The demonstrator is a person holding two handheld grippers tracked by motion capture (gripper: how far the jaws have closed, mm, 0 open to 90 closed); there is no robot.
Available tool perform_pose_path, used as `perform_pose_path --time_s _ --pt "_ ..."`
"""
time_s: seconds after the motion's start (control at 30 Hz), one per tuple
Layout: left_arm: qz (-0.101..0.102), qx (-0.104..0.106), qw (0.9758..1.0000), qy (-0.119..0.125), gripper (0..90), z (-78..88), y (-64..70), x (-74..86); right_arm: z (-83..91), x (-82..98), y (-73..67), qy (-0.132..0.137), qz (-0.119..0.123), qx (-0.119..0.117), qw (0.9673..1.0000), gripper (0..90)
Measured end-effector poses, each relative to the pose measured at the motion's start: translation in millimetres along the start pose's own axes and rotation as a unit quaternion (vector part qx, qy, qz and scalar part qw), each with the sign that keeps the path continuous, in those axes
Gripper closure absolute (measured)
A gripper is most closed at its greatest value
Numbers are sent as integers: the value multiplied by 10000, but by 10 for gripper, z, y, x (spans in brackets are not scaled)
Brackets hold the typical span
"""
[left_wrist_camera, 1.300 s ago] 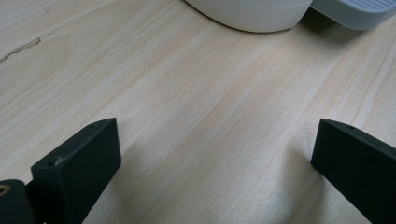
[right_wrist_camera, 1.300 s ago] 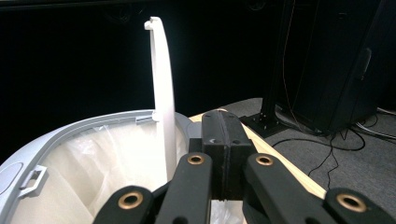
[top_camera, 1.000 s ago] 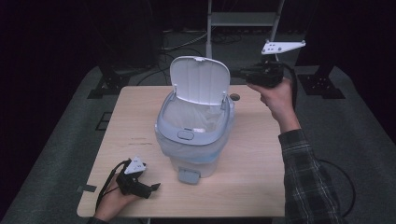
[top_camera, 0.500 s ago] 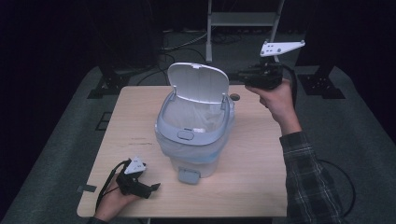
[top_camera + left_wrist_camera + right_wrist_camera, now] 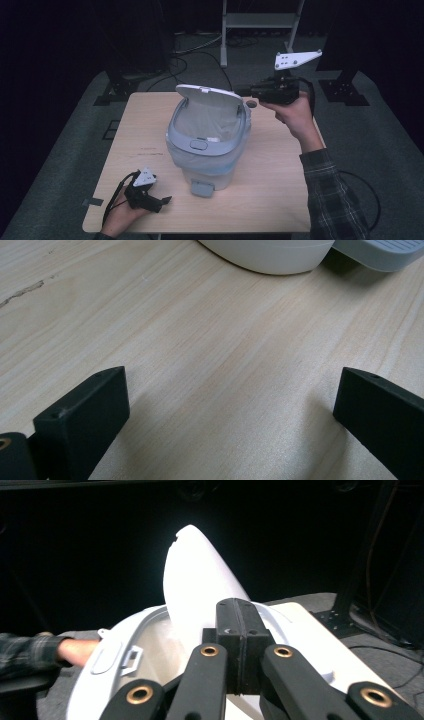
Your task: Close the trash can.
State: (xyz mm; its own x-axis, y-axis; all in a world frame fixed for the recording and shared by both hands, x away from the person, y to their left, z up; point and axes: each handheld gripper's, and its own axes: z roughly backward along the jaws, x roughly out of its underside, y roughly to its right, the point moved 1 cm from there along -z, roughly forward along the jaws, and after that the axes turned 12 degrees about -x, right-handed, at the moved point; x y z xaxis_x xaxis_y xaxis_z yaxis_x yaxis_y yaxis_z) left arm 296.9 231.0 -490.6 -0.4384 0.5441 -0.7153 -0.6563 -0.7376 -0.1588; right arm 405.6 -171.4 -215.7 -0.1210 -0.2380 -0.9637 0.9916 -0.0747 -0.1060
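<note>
- Bin [image 5: 207,145] of pale grey-white plastic stands mid-worktop [image 5: 280,190], between the two hand-held grippers; its lid [image 5: 210,95] is tilted up and leans forward over the opening, and a thin liner bag [image 5: 210,120] shows inside.
- Right hand-held gripper [image 5: 247,92] is held level above the worktop's far right part, its tip just beside the lid's right edge; whether it touches the lid cannot be told from the high view. A grey three-cornered plate [image 5: 296,59] rides on top of it.
- Right gripper view shows what the high view cannot: the right hand-held gripper's [image 5: 241,630] two black jaws pressed flat together with nothing between them, the lid [image 5: 200,585] rising as a white pointed shape straight ahead of them, and the bin's rim [image 5: 107,655] with its front latch below.
- Left hand-held gripper [image 5: 165,200] lies low at the worktop's near left corner, pointing toward the bin's foot pedal [image 5: 202,188].
- Left gripper view gives the detail missing from above: the left hand-held gripper's [image 5: 227,405] jaws stand well apart over bare pale wood grain, holding nothing, with the bin's base [image 5: 270,255] and the grey pedal [image 5: 380,252] ahead of them.
- Writing or brand marks: none can be read on the bin or the hand-held grippers.
</note>
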Motion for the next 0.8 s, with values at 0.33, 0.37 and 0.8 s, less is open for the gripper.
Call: perform_pose_path --time_s 0.33,0.37,0.8 --pt "0 0 10000 0 4 0 0 0 -180 59 -108 -300 -66 -223 9993 900" --pt "0 -1 10000 1 4 0 0 0 -200 64 -116 -341 -81 -241 9991 899" --pt "1 -3 10000 4 4 -1 0 0 -415 139 -210 -542 -314 -524 9967 900"
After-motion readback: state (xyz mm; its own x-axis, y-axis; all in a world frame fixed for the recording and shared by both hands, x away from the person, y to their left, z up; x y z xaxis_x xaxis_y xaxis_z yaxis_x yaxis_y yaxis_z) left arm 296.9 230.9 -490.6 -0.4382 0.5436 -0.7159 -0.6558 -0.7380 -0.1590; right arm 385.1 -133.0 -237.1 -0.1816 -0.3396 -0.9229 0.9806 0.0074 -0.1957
